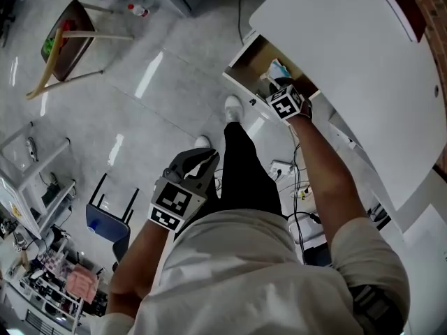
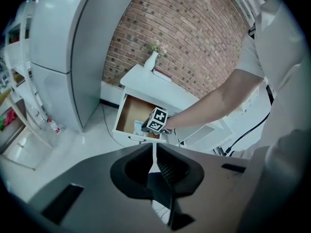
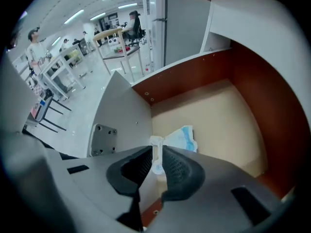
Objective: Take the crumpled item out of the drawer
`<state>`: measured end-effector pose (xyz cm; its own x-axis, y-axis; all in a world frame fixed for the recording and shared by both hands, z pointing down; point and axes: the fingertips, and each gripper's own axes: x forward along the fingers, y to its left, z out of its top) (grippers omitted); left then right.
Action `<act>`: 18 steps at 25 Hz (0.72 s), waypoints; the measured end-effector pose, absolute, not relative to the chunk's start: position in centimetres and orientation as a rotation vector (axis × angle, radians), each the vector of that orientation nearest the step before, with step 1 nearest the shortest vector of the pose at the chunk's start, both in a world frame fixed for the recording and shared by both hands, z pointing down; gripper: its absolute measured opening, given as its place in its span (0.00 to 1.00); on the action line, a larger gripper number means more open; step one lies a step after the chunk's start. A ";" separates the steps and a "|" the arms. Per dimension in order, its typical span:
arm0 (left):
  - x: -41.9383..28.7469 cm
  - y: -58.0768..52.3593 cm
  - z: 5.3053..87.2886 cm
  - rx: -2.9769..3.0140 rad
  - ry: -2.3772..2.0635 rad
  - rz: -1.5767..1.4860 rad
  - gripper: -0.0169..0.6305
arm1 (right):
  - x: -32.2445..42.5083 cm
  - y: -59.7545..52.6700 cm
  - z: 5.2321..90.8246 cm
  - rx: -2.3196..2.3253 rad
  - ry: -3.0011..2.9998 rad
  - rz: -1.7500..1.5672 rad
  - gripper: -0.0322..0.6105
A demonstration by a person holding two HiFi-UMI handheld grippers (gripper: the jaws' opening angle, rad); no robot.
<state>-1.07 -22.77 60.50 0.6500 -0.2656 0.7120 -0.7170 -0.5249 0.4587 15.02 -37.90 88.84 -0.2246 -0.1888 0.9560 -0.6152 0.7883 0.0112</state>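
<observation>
Overhead, far, near: drawer [image 1: 257,56] shared

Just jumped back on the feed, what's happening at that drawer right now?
A person is reaching into the open drawer with the right hand-held gripper. Its jaws are shut on a thin white edge of the crumpled item, a pale blue and white wad that is inside the drawer and not yet lifted out. The left hand-held gripper hangs back by the person's side, pointed toward the drawer, jaws together with nothing between them.
</observation>
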 end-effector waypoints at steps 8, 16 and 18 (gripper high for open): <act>-2.6 -23.0 62.9 2.025 -0.811 0.744 0.07 | 15.9 -38.1 93.9 0.528 -1.704 0.403 0.19; -3.3 -23.0 63.9 2.003 -0.815 0.737 0.07 | 15.6 -39.0 94.6 0.559 -1.690 0.357 0.11; -3.2 -23.1 63.8 2.009 -0.816 0.738 0.07 | 15.8 -39.1 94.3 0.567 -1.686 0.359 0.10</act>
